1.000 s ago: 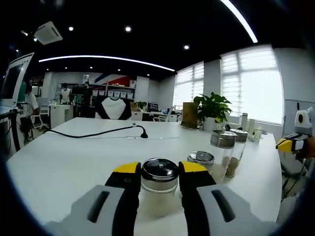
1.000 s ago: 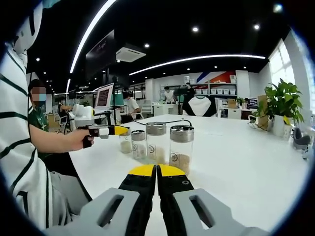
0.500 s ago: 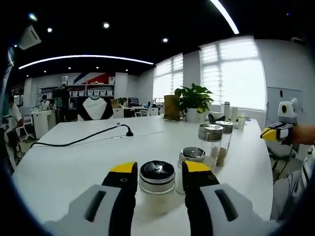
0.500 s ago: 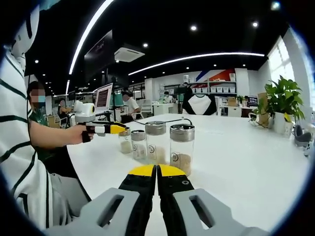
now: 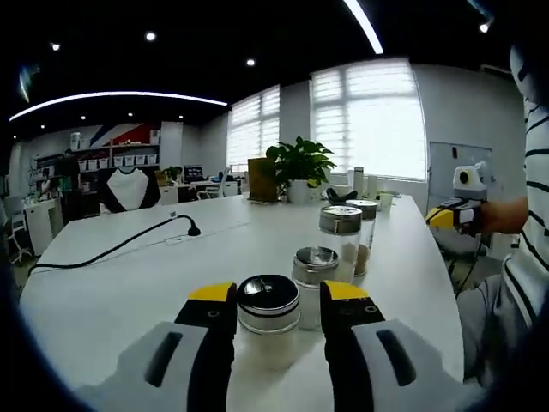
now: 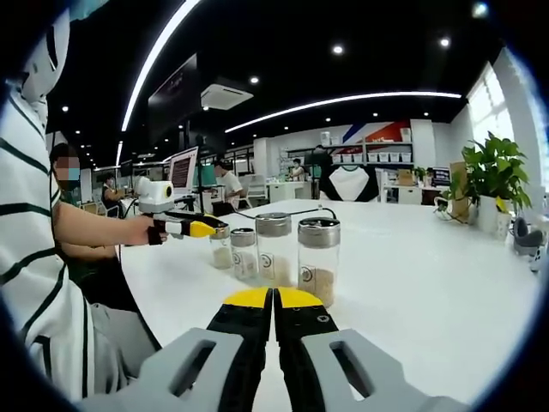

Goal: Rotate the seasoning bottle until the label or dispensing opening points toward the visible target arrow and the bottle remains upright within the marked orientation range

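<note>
Left gripper (image 5: 277, 302): jaws astride the seasoning bottle (image 5: 268, 319), one yellow-tipped jaw on each side of its glass body; from the left gripper view I cannot tell whether the pads press the glass or stand just off it. The bottle is upright on the white table (image 5: 129, 283), chrome cap up, pale powder in its lower part. In the right gripper view the same bottle (image 6: 220, 247) is at the left end of the row, the left gripper (image 6: 206, 228) at its cap, held by a hand (image 6: 150, 231).

Row of jars beyond it, all upright: short jar (image 5: 314, 273) just beside the bottle, then a tall jar (image 5: 340, 242), then a jar with brown contents (image 5: 364, 233) (partly hidden behind the tall one).

Right gripper (image 6: 274, 299): jaws closed against each other, nothing between them, held above the table, well apart from the jars. It appears at the right of the left gripper view (image 5: 452, 215).

A black cable (image 5: 111, 249) lies across the table; a potted plant (image 5: 298, 168) stands at the far edge.
</note>
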A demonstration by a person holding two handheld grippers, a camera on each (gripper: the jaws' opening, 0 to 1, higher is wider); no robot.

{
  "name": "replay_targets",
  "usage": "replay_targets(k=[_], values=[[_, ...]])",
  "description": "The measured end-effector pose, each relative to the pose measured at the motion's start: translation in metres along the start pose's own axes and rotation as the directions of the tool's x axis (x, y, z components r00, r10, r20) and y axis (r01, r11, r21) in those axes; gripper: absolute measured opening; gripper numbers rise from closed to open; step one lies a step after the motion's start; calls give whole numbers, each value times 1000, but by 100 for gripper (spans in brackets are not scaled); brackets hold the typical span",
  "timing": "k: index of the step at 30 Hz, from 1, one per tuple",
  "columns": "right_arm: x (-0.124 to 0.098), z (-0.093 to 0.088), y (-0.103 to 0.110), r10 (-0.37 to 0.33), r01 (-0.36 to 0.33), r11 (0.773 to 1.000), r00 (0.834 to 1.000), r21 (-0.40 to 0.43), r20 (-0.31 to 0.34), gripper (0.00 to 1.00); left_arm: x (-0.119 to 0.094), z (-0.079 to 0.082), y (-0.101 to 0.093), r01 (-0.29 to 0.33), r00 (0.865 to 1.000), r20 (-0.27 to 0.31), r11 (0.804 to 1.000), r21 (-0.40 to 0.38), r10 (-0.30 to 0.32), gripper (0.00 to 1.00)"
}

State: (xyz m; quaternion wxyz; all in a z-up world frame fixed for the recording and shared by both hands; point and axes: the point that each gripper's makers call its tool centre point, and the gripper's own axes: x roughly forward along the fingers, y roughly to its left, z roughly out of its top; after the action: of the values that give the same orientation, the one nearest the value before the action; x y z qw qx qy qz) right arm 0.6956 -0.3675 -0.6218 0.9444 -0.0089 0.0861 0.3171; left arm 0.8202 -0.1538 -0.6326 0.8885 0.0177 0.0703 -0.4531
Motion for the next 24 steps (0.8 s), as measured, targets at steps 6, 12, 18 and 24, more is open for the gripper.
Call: replay_targets(k=[6,12,18,24], values=[[-1,1,-1,-2,2,1000,1000,-6,1,0,5,-7,0,20,1000,-18,999,-25,-20,36],[-4,1,-5,-15,15,1000,1000,1,4,0,5,-15,2,10,999,-40,1000,-11,-10,34],[-4,4,-6,-20,20,1000,1000,2,10,0,5,-15,3,-3,999,-33,1000,-24,3,34],[-3,5,-7,-18,19,1000,1000,-5,11,0,4,-21,2,-13,999,-49,999,-33,11,35]])
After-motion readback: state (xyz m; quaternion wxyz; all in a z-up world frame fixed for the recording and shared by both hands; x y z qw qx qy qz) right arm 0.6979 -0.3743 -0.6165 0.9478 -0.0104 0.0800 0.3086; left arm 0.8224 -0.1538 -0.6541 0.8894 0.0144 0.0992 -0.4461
